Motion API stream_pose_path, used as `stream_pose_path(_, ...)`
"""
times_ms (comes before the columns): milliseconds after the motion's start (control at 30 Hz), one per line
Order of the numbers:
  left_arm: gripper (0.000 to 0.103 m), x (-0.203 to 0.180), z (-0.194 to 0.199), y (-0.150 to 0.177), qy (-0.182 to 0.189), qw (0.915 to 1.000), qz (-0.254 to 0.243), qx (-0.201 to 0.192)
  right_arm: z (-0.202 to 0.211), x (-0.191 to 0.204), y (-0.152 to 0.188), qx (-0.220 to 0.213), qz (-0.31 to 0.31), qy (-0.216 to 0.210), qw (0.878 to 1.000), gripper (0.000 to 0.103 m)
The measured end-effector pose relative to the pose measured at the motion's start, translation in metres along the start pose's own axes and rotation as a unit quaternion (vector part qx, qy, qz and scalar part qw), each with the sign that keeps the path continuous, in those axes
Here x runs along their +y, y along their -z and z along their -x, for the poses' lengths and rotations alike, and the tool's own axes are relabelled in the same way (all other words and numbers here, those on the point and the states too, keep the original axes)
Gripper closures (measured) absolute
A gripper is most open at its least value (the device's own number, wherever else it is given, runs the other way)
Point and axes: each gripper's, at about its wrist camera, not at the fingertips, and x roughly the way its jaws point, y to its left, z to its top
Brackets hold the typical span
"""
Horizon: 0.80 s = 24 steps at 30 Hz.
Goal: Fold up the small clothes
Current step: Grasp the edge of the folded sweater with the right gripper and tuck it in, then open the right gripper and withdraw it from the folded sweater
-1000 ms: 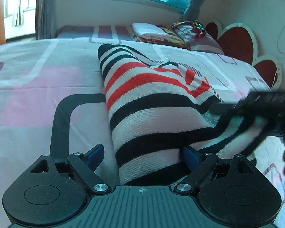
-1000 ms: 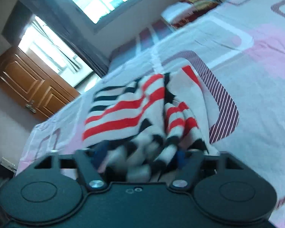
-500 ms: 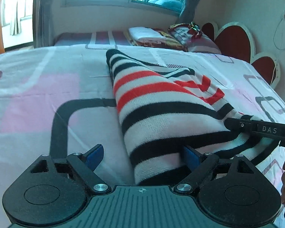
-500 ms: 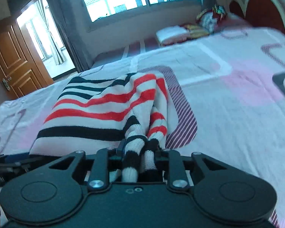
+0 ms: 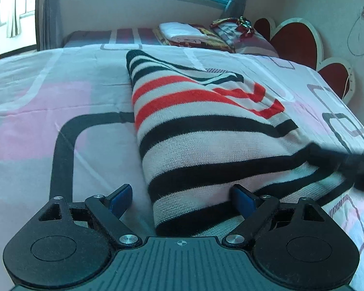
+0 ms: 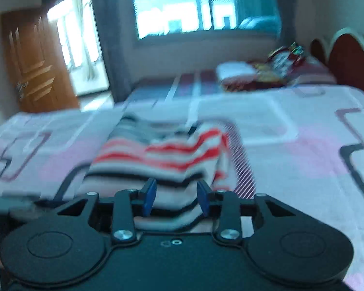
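A knitted sweater (image 5: 206, 131) with black, red and cream stripes lies folded on the pink patterned bedspread (image 5: 36, 111). My left gripper (image 5: 181, 197) stands open at its near end, with the sweater's left edge lying between the blue pads (image 5: 120, 197), which do not press it. In the blurred right wrist view the sweater (image 6: 162, 155) lies just beyond my right gripper (image 6: 176, 197), whose jaws are opening; cloth shows between the pads but is not pinched. The right gripper (image 5: 347, 162) also appears as a dark blur over the sweater's right side.
Folded bedding and pillows (image 5: 194, 34) are piled at the far end of the bed under the window. A red heart-shaped headboard (image 5: 293, 41) runs along the right wall. A wooden door (image 6: 36, 65) stands at the far left.
The right gripper has let go of the bunched striped cloth, its jaws have parted, and it has rolled level and drawn back. The sweater now lies flatter. The left gripper has stayed put.
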Motion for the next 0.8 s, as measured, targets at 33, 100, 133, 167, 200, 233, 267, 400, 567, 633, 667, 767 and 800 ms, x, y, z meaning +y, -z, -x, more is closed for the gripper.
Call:
stream_pose_path(33,0.015,0.002,-0.001,0.0,0.005,1.0,0.004,0.004,-0.005,-0.001,0.008,0.013,0.004,0.008,1.0,0.072)
stream_pose_path(100,0.015,0.008,-0.003,0.0,0.019,0.9996,0.012,0.018,-0.014,-0.009,0.025,0.042,0.006,0.025,0.999,0.077)
stream_pose_path(133,0.015,0.009,-0.001,0.0,0.019,0.9995,0.013,0.021,-0.021,-0.015,0.035,0.058,0.005,0.03,0.998,0.085)
stream_pose_path(167,0.015,0.009,0.001,-0.001,0.019,0.9994,0.016,0.024,-0.023,-0.022,0.044,0.057,0.0,0.028,0.998,0.086)
stream_pose_path(200,0.015,0.009,0.005,-0.004,0.018,0.9994,0.021,0.023,-0.02,-0.024,0.048,0.046,-0.009,0.023,0.999,0.086)
stream_pose_path(233,0.015,0.01,0.009,-0.006,0.018,0.9994,0.025,0.016,-0.019,-0.022,0.048,0.048,-0.01,0.025,0.998,0.086)
stream_pose_path(267,0.015,0.01,0.015,-0.011,0.021,0.9993,0.03,0.003,-0.02,-0.019,0.045,0.054,-0.001,0.028,0.998,0.086)
stream_pose_path(400,0.015,0.006,0.021,-0.035,0.023,0.9991,0.024,-0.026,-0.01,-0.022,0.025,0.05,-0.028,0.001,0.998,0.078)
stream_pose_path(567,0.015,0.006,0.007,-0.062,0.006,0.9989,0.029,-0.037,-0.012,-0.016,-0.01,0.018,-0.018,-0.005,1.0,0.074)
stream_pose_path(633,0.015,0.006,-0.003,-0.069,0.002,0.9989,0.033,-0.034,-0.024,-0.014,-0.023,0.014,-0.013,-0.001,1.0,0.074)
stream_pose_path(667,0.015,0.006,-0.01,-0.071,-0.003,0.9991,0.032,-0.028,-0.031,-0.013,-0.03,0.012,-0.01,-0.001,1.0,0.074)
stream_pose_path(767,0.015,0.013,-0.035,-0.071,-0.005,0.9985,0.053,-0.007,-0.051,-0.007,-0.043,0.011,0.004,-0.001,1.0,0.074)
stream_pose_path(800,0.015,0.015,-0.042,-0.07,-0.002,0.9979,0.065,0.0,-0.061,-0.007,-0.046,0.013,0.012,-0.001,1.0,0.075)
